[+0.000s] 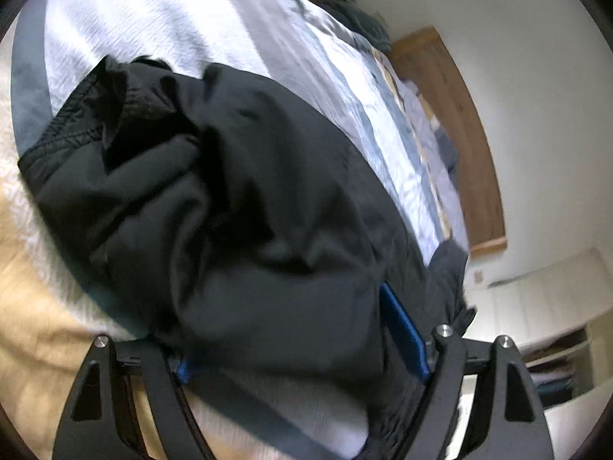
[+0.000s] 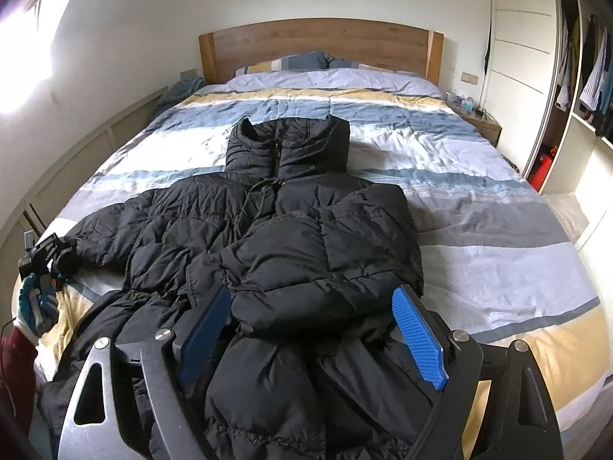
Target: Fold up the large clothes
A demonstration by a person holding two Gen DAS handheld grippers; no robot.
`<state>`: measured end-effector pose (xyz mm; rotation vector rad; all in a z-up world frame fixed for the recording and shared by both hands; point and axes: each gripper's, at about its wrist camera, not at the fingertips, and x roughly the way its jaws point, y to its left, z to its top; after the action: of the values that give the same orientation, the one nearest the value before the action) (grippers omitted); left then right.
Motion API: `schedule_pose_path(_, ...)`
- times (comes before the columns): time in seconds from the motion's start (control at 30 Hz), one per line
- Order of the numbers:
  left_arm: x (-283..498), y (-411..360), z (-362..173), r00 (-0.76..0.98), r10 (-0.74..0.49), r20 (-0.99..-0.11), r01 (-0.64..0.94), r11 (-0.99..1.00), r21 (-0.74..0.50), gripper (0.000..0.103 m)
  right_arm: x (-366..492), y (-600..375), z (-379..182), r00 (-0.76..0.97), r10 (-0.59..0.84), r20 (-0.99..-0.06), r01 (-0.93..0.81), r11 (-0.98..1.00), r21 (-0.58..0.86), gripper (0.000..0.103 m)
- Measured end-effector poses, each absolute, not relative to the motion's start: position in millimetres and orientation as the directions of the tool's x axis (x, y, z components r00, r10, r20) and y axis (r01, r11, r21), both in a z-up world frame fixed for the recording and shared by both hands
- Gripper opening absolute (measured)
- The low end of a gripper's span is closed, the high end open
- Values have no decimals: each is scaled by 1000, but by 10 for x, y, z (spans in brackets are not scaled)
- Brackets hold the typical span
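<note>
A large black puffer jacket lies front up on the striped bed, hood toward the headboard. Its right sleeve is folded across the chest. My right gripper is open above the jacket's lower part, blue pads either side of the folded cuff. My left gripper is at the bed's left edge, at the end of the left sleeve. In the left wrist view, black sleeve fabric fills the space between the left gripper's fingers; the gripper looks shut on it.
A wooden headboard and pillows are at the far end. A wardrobe with hanging clothes stands at the right, with a nightstand beside the bed. A wall runs along the left.
</note>
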<state>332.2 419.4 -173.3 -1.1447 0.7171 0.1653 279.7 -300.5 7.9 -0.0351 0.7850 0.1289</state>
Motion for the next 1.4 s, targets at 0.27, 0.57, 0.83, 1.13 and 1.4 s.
schedule_pose_path(0.27, 3178, 4513, -1897, 834, -184, -520, -479, 224, -849, 77, 2814, -2915, 69, 693, 99, -715, -148, 989, -6, 86)
schedule_pose_path(0.57, 3100, 4623, -1918, 831, -184, -526, -489, 213, -846, 21, 2727, -3026, 101, 703, 102, -704, -131, 991, 13, 86)
schedule_pose_path(0.83, 3117, 4421, -1445, 828, -156, -539, -465, 348, -814, 12, 2544, -3181, 193, 725, 108, -681, -117, 993, 33, 86)
schedule_pose_path(1.13, 3196, 3987, -755, 842, -154, -518, -388, 494, -778, 11, 2284, -3490, 315, 762, 118, -636, -88, 993, 79, 86)
schedule_pose_path(1.4, 3286, 3087, -6, 850, -205, -485, -237, 673, -701, 11, 2102, -3755, 313, 781, 142, -608, -82, 989, 126, 86)
